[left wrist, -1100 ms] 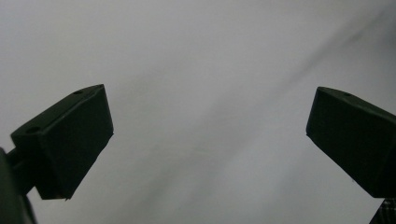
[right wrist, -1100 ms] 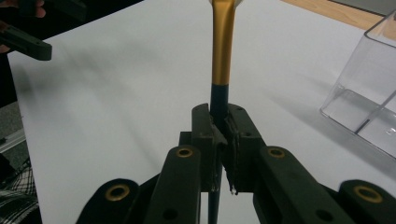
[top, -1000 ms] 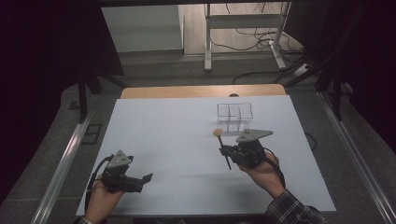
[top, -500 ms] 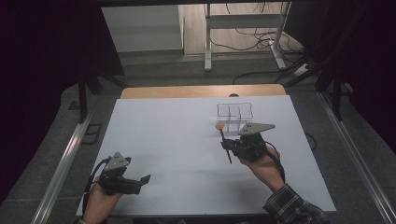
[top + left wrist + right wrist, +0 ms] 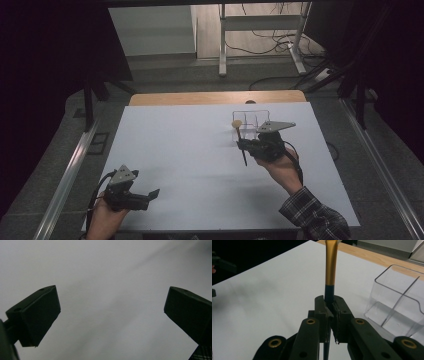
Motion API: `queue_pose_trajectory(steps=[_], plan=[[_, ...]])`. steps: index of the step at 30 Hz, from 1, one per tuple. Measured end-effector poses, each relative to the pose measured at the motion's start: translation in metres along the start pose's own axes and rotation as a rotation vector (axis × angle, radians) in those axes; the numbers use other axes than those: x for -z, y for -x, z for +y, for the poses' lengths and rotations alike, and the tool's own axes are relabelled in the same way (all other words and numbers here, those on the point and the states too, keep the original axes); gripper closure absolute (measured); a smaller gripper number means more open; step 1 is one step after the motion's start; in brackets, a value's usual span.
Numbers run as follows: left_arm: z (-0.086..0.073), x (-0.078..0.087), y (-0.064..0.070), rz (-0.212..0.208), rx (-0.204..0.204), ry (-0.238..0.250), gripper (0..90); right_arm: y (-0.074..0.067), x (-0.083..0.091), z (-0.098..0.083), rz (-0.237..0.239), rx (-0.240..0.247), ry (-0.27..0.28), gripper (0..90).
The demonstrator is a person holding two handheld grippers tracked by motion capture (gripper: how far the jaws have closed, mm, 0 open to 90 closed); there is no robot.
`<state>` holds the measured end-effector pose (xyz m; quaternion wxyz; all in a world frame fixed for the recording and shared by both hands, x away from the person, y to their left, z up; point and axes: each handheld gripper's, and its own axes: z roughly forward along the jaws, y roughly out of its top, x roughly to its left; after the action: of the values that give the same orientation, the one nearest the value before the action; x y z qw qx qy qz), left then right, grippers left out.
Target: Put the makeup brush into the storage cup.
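You are clamping the right gripper (image 5: 331, 315) on a gold-and-black brush (image 5: 331, 272), carrying it beside the clear divided box (image 5: 251, 121) at one o'clock on the table (image 5: 190, 150). Insertion is remaining. Your left gripper (image 5: 147, 196) is resting open-jawed and empty at seven o'clock.

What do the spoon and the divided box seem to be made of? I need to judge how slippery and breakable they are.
Spoon: gold upper part looks like satin-finished metal, given its soft sheen; the dark handle could be coated metal or plastic. Divided box: clear rigid plastic, probably acrylic, see-through walls with glossy edges, though glass cannot be ruled out.
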<state>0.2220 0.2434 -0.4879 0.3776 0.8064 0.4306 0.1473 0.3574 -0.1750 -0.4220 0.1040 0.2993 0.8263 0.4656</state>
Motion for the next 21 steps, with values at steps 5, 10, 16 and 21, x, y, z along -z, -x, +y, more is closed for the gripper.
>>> queue_pose_trajectory(steps=[5,10,16,21], plan=[[-0.001,0.000,0.000,0.002,-0.003,-0.002,1.2,0.006,-0.001,0.005,0.001,-0.016,0.004,83.7],[-0.001,-0.001,0.000,-0.003,-0.004,-0.007,1.2,0.011,-0.002,0.010,-0.004,-0.014,0.008,83.7],[-0.001,-0.002,0.001,-0.003,-0.015,-0.015,1.2,0.018,-0.003,0.015,-0.012,-0.023,0.010,83.7],[-0.001,-0.002,0.002,0.008,-0.023,-0.021,1.2,0.023,-0.002,0.022,-0.026,-0.022,0.018,83.7]])
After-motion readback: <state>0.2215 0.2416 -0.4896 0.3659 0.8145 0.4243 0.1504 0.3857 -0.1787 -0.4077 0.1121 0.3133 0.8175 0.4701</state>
